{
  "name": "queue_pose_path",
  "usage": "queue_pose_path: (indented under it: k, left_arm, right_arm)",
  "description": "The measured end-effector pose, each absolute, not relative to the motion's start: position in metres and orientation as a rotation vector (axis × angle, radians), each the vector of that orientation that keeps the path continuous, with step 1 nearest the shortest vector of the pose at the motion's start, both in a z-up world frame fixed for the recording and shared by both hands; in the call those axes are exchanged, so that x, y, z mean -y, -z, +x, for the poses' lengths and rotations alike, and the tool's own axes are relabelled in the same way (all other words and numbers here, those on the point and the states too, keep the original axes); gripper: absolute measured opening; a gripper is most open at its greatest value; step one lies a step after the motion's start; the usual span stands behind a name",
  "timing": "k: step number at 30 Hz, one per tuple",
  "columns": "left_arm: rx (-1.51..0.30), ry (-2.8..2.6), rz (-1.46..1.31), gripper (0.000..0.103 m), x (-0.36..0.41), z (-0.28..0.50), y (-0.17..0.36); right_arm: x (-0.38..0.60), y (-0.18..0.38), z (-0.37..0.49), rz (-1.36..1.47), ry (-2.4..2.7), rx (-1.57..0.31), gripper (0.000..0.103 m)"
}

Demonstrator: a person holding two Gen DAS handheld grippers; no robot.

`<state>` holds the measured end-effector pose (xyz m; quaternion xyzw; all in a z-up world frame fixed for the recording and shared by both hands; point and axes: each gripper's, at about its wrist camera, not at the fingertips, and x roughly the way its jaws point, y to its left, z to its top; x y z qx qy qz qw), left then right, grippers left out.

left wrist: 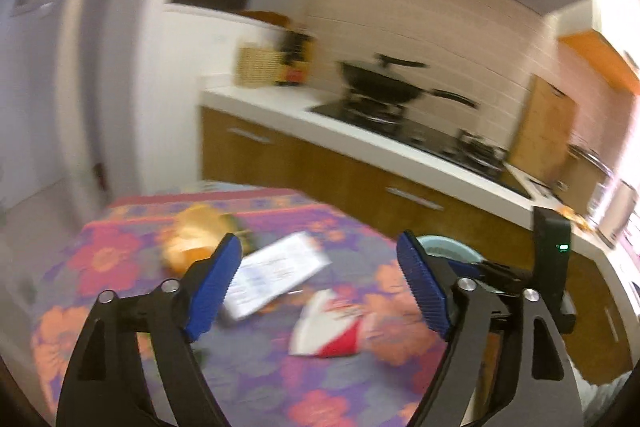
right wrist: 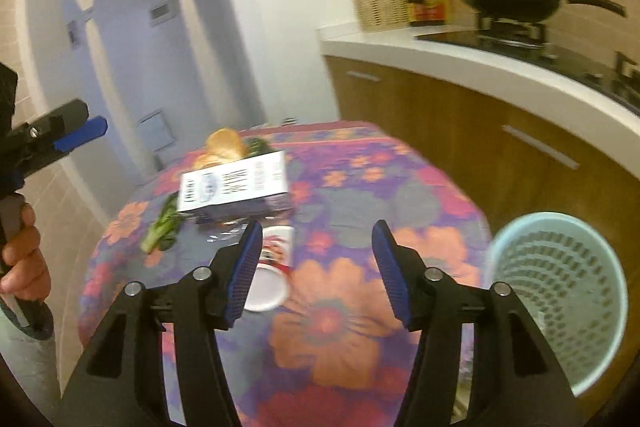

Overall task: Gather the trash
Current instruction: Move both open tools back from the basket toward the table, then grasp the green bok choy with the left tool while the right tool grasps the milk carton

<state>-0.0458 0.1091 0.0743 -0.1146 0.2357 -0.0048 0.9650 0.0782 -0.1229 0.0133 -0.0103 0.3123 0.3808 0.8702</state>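
Note:
A flowered round table (right wrist: 340, 307) carries a white carton box (right wrist: 234, 185), a red-and-white paper cup (right wrist: 272, 275) on its side, bread rolls (right wrist: 224, 145) and a green vegetable (right wrist: 162, 227). My right gripper (right wrist: 316, 267) is open above the table, its left finger beside the cup. A pale green mesh bin (right wrist: 560, 299) stands to the right of the table. In the left wrist view my left gripper (left wrist: 320, 283) is open above the table, over the box (left wrist: 276, 271) and cup (left wrist: 332, 327). The right gripper shows beyond it by the bin (left wrist: 444, 247).
A kitchen counter (right wrist: 480, 63) with wooden cabinets runs behind the table, bearing a black wok (right wrist: 508, 1) on a stove, bottles and a wicker basket (right wrist: 380, 9). The left hand and gripper show at the left edge of the right wrist view (right wrist: 48, 135). Tiled floor lies to the left.

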Motion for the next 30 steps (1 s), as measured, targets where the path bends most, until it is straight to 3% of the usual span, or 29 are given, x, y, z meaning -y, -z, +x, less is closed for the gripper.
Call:
queue_pose_path:
  k: [10,20,23,28,30]
  left_arm:
    - [-0.729,-0.31,-0.235,0.079,-0.187,-0.022,0.021]
    - [-0.808,-0.341,-0.216,0.071,-0.194,-0.009,0.056]
    - [-0.836,-0.356,-0.215,0.06,-0.195,-0.004,0.064]
    - [-0.857,-0.347,-0.186,0.027,-0.187,0.001,0.069]
    - [-0.854,-0.354,-0.177,0.026,-0.185,0.0,0.068]
  right_arm:
    - [0.069,-0.001,0.097,-0.085,-0.905,-0.681,0.059]
    - [0.03,-0.006,0.122,-0.201,-0.949,-0.696,0.065]
    - [0.018,-0.002,0.13,-0.202,-0.966,-0.726,0.066]
    - [-0.003,0.006,0.139,-0.208,-0.977,-0.787,0.066]
    - [-0.008,0.009,0.142,-0.215,-0.974,-0.805,0.066]
